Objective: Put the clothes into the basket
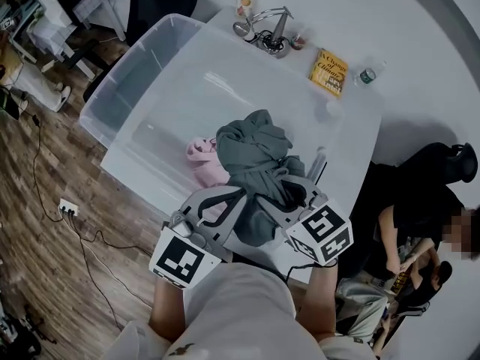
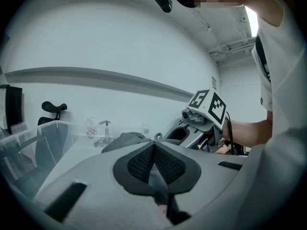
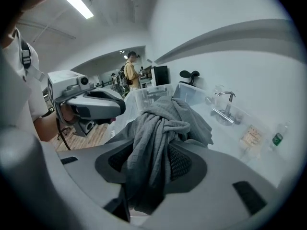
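A grey garment lies bunched on the white table, with a pink garment against its left side. My right gripper is shut on the grey garment, whose folds drape over both pads. My left gripper sits beside the near end of that garment, its pads meeting at the tips. I cannot tell what the pale sliver in the gap below the tips is. The clear plastic basket stands off the table's far left edge.
A metal tap-like fixture, a jar, a yellow book and a small bottle sit at the table's far end. A person sits at the right. Cables and a power strip lie on the wooden floor.
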Motion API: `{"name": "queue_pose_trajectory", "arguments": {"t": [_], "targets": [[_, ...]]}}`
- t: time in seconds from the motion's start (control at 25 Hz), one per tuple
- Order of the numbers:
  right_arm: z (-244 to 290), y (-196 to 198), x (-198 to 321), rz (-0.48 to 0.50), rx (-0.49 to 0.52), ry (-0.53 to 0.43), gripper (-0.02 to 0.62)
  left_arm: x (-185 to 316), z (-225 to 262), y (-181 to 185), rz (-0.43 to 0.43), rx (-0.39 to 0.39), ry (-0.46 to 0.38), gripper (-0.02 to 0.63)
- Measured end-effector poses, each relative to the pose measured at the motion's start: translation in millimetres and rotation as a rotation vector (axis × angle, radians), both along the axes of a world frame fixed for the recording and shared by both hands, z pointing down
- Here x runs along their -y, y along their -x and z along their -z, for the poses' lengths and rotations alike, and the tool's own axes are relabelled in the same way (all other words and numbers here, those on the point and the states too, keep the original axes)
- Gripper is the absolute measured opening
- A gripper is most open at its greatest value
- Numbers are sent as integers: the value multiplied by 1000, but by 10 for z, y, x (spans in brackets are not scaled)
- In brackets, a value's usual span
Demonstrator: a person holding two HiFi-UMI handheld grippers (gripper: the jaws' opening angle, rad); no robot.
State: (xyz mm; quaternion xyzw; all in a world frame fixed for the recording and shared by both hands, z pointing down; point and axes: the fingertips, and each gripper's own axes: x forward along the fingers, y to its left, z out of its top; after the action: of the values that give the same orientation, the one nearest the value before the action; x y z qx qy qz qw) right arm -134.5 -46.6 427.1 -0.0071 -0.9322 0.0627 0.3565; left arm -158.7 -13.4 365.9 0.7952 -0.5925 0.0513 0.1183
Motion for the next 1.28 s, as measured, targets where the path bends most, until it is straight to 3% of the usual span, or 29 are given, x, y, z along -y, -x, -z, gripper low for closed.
{"name": "queue_pose_trajectory", "arguments": {"t": [0.32, 0.56, 1.08, 1.28], "targets": [[-290, 44, -65, 63, -221, -95, 175, -78, -36, 66, 35, -10, 5, 5], [-408, 51, -99, 110, -323, -186, 187, -119, -26, 42, 35, -10, 2, 5], [-571, 48, -147, 181, -416, -329, 233, -188, -13, 67, 43, -1, -2, 5], [-467, 98, -129, 198, -375, -439, 247, -230, 7, 87, 43, 1, -8, 5]]}}
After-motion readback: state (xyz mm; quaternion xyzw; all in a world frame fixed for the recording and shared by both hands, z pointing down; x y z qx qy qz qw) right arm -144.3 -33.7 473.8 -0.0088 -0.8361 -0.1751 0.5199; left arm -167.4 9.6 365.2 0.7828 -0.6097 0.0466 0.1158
